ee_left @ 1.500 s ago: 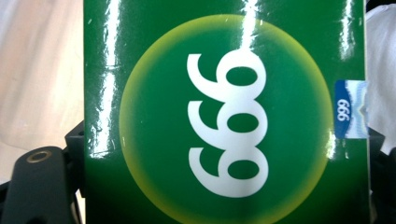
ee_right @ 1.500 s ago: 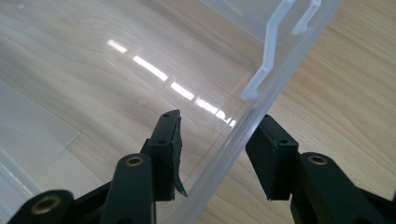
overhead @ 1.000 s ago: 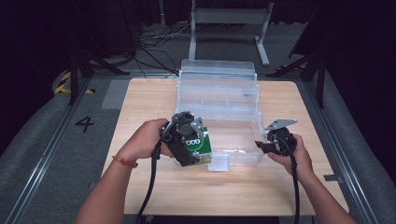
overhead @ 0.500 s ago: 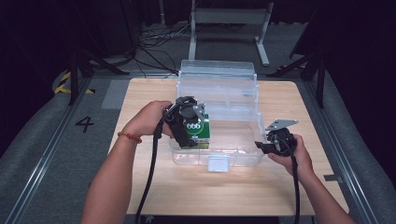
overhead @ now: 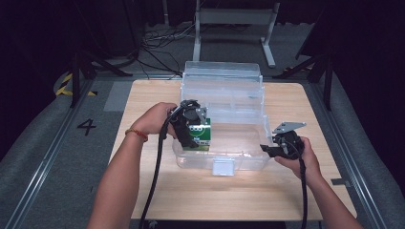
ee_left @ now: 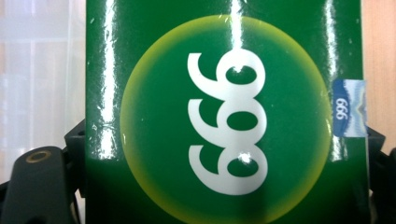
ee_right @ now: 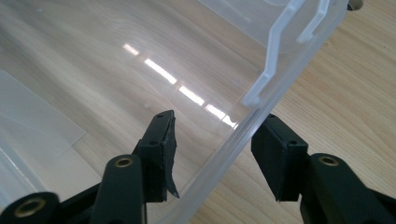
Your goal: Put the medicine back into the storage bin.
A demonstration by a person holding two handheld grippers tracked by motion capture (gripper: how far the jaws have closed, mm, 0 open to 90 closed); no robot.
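Observation:
A green box (overhead: 203, 136) printed with white "999" hangs at the left front of the clear plastic bin (overhead: 239, 102). My left gripper (overhead: 188, 126) is shut on it. In the left gripper view the box's face (ee_left: 224, 121) stands close before the camera, with a black jaw at each lower side. My right gripper (overhead: 267, 149) is at the bin's right front corner. In the right gripper view, the right gripper (ee_right: 222, 158) straddles the bin's clear wall (ee_right: 261, 107). Its jaws have just been opening, and neither pad presses on the wall.
The bin stands on a wooden table (overhead: 148, 100), its lid (overhead: 222, 71) raised at the back and a white latch (overhead: 223, 167) at the front. A metal stand (overhead: 234, 19) and cables (overhead: 153, 43) lie beyond the table's far edge.
My left gripper has carried the green box away from the person, from the bin's front wall to over its left part. The right hand has stayed at the bin's right corner.

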